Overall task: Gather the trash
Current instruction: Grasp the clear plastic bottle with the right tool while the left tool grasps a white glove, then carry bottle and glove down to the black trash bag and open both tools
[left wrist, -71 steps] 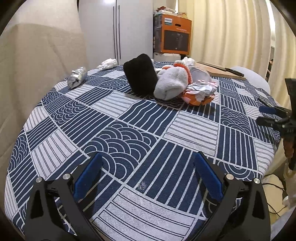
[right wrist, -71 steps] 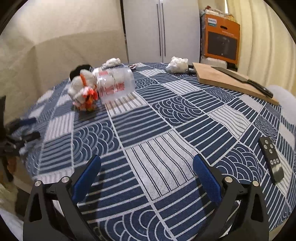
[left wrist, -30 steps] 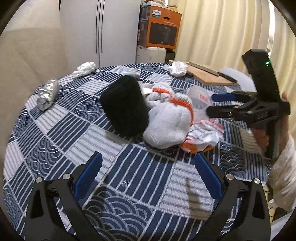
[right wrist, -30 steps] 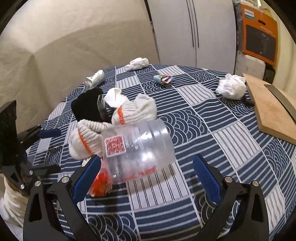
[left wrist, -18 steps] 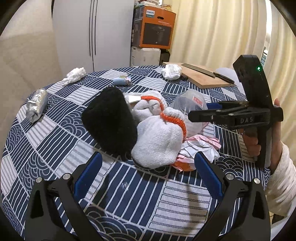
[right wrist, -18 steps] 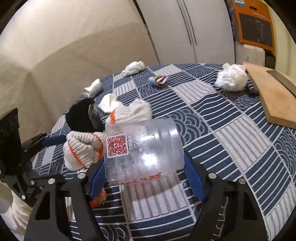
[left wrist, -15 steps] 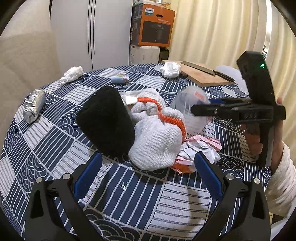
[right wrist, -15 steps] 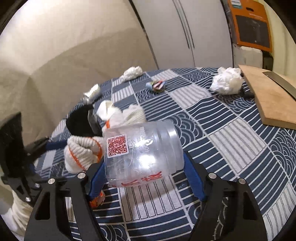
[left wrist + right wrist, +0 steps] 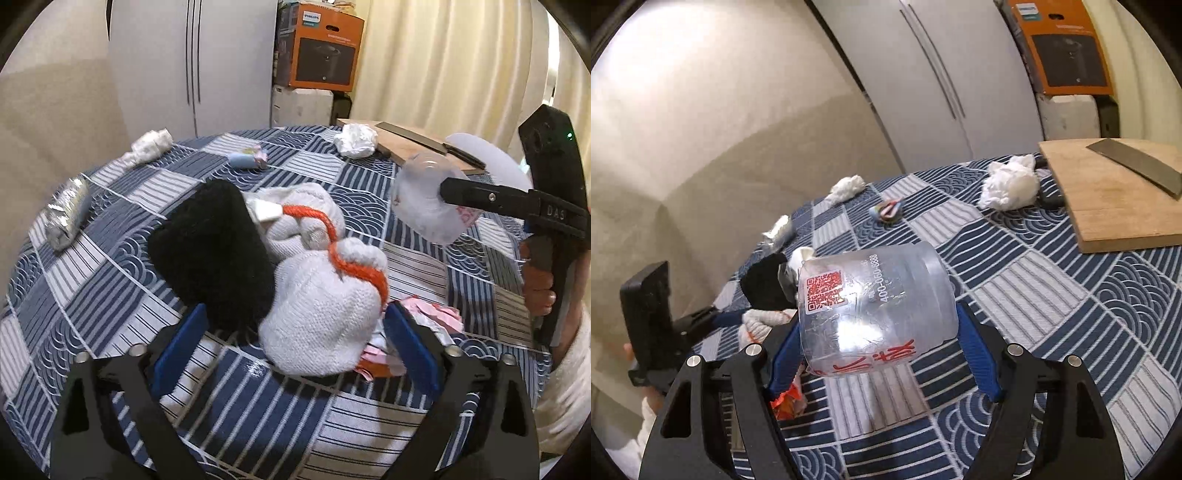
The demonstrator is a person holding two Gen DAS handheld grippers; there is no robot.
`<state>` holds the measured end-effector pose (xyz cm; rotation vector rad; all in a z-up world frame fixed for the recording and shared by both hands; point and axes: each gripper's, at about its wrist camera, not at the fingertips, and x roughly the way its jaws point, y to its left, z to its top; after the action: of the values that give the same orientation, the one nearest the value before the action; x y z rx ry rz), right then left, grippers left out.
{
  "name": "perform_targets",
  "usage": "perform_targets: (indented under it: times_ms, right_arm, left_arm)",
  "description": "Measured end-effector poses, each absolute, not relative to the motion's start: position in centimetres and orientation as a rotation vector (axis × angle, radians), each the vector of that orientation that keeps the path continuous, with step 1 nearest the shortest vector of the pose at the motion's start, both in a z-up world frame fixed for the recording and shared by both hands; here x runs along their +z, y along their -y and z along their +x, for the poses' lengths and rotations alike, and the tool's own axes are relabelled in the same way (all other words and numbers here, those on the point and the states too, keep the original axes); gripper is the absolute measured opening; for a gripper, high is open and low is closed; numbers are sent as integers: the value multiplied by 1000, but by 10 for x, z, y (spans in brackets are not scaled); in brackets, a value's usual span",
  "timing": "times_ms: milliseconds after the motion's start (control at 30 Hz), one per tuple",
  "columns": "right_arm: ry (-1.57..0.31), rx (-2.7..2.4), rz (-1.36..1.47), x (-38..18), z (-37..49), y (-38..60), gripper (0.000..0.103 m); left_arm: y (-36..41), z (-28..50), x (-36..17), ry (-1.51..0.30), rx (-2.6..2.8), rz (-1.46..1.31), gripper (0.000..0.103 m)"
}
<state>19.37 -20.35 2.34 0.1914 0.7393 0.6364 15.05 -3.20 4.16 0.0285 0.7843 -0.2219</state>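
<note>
My right gripper [image 9: 882, 350] is shut on a clear plastic jar [image 9: 871, 306] with a red QR label and holds it above the patterned table [image 9: 1071, 280]. In the left wrist view the jar [image 9: 424, 206] hangs in the right gripper at the right. My left gripper [image 9: 291, 350] is open, its blue pads either side of a white knit glove with orange cuff [image 9: 321, 306]. A black sock [image 9: 214, 254] lies to the left. Pink and white crumpled wrappers [image 9: 432, 317] lie by the right pad.
Crumpled white tissue [image 9: 1008, 184], a foil ball [image 9: 66, 214], a small colourful wrapper [image 9: 888, 210] and another tissue wad [image 9: 846, 188] lie farther back. A wooden cutting board [image 9: 1115, 199] with a cleaver [image 9: 1134, 162] sits at the right. A fridge and an orange box stand behind.
My right gripper closed on the jar and lifted it off the table. My left gripper moved forward until its pads flank the white glove.
</note>
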Motion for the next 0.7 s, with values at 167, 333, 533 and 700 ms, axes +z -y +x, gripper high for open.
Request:
perform_targets:
  times_ms: [167,333,533,700]
  right_arm:
    - [-741,633,174,24,193,202,72]
    - [-741,629,150,23,192,198,72]
    - [-748,615,153,20,196,198,72]
    - [-750,596,154,19,197,199,72]
  left_arm:
    - [34,144,46,-782,-268,39,47]
    - [40,137,43,-790,-275,81,37]
    - [35,125,46,-779,-259,66,33]
    - [24,111,50,-765,-222,21,31]
